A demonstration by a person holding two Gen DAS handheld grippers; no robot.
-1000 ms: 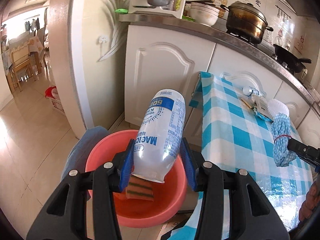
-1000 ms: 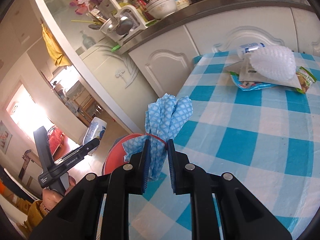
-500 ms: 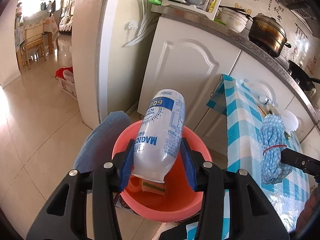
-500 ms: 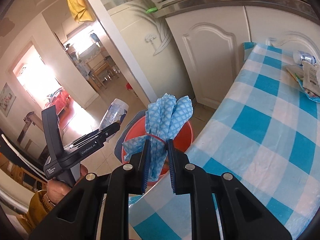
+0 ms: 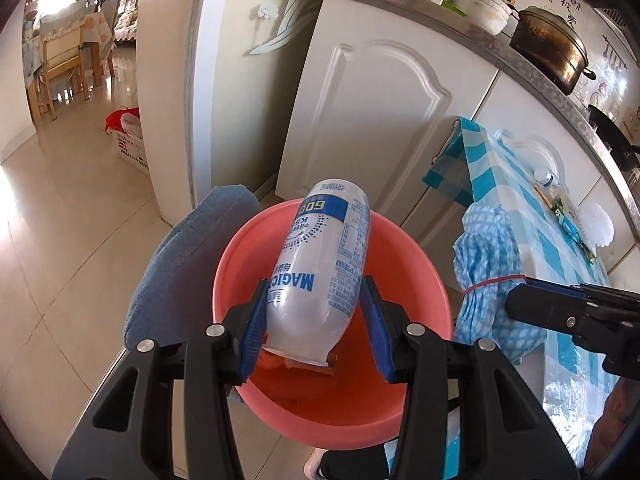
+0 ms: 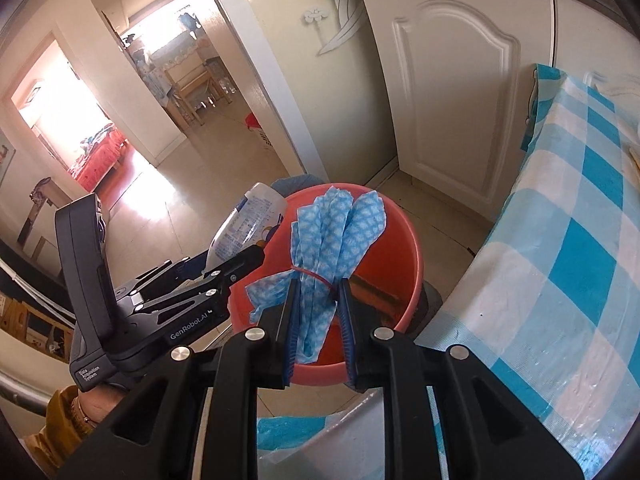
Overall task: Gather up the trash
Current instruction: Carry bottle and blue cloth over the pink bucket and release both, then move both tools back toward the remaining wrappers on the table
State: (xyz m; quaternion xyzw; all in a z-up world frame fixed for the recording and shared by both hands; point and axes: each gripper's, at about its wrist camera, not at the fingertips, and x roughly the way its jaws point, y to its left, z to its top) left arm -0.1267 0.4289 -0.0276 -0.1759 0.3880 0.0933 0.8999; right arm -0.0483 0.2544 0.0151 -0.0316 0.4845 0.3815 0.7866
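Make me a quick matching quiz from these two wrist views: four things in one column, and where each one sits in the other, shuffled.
Things:
1. white bottle
2. blue cloth bundle
3. red basin
4. dark lidded pot

Places:
A. on the floor beside the checked table
B. between the left gripper's jaws
C. on the kitchen counter
D. between the right gripper's jaws

Pairs: 1-B, 2-D, 3-A, 4-C

1. A home kitchen: white cabinet doors [image 5: 372, 128] stand under a steel counter holding a lidded pot [image 5: 548, 54] and bowls [image 5: 486, 10].
2. A doorway shows a dining chair [image 5: 60, 68].
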